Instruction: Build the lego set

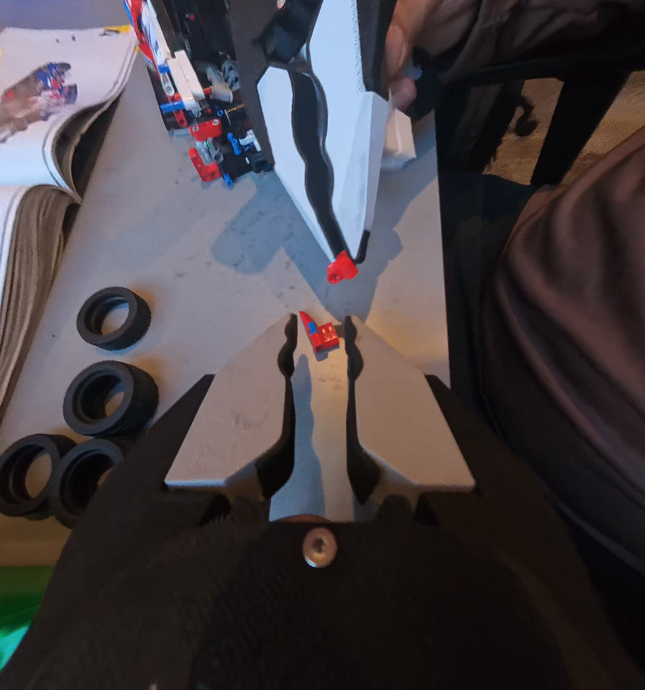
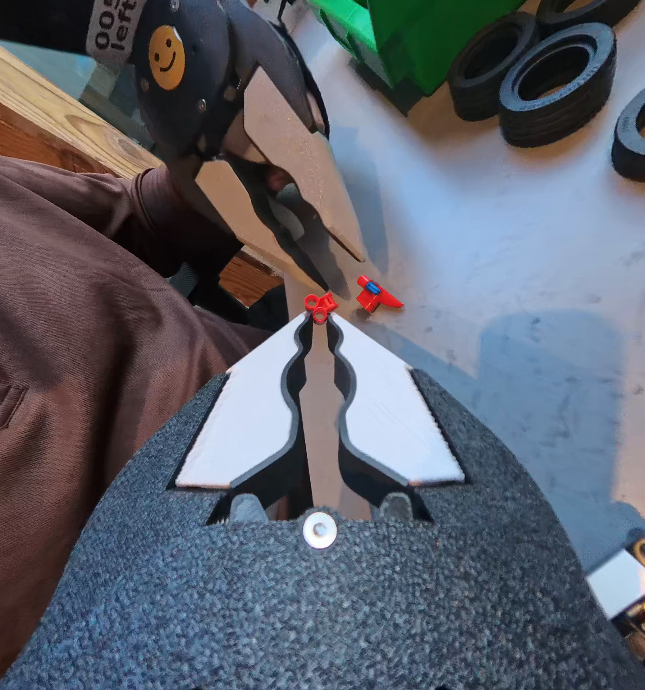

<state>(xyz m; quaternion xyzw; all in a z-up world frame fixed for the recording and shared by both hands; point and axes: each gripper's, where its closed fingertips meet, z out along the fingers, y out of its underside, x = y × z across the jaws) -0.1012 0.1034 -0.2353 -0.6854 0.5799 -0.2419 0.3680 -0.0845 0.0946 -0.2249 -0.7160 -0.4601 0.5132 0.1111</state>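
Mid-build: your right gripper [image 2: 319, 317] is pinching a red connector [image 2: 320, 307], your left gripper [image 1: 321, 328] is gaping around the red subassembly [image 1: 319, 335], tyres [image 1: 113, 317] unfitted.

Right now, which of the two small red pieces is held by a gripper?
The small red connector with round holes, pinched at the right gripper tips. The other red piece, with a blue pin, lies free on the table.

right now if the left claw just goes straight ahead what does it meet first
Most likely the small red-and-blue lego piece lying on the table, between the open left claw tips; depth is uncertain.
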